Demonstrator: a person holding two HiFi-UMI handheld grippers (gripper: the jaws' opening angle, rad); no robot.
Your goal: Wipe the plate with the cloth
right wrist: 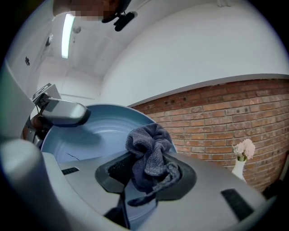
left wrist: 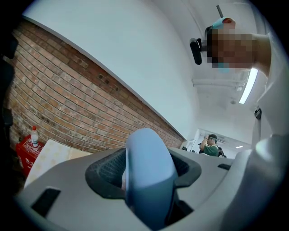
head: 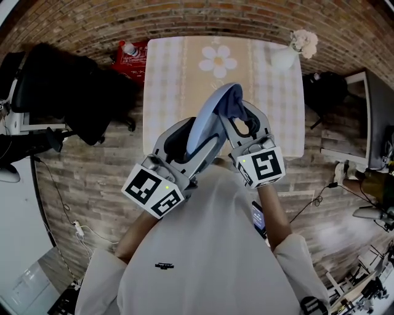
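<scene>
head view: plate (head: 206, 120) is held on edge above the table (head: 163, 74) by the left gripper (head: 184, 143) — face likely turned for wiping | left gripper view: jaws are clamped on the plate rim | right gripper view: cloth (right wrist: 149, 153) is pinched in the right gripper (right wrist: 146, 176) — bunched against the plate

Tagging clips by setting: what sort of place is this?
Likely a lab or studio staged as a dining corner: clothed table with vase, brick wall, yet office chair and loose cables beside it.

Plate (right wrist: 86, 135): smooth, faintly glossy surface. Cloth (right wrist: 149, 153): soft, looped textile, matt. Left gripper (left wrist: 146, 178) and right gripper (right wrist: 146, 178): matt grey plastic with ribbed black pads (left wrist: 104, 171); wall (right wrist: 216, 113): rough brick.
</scene>
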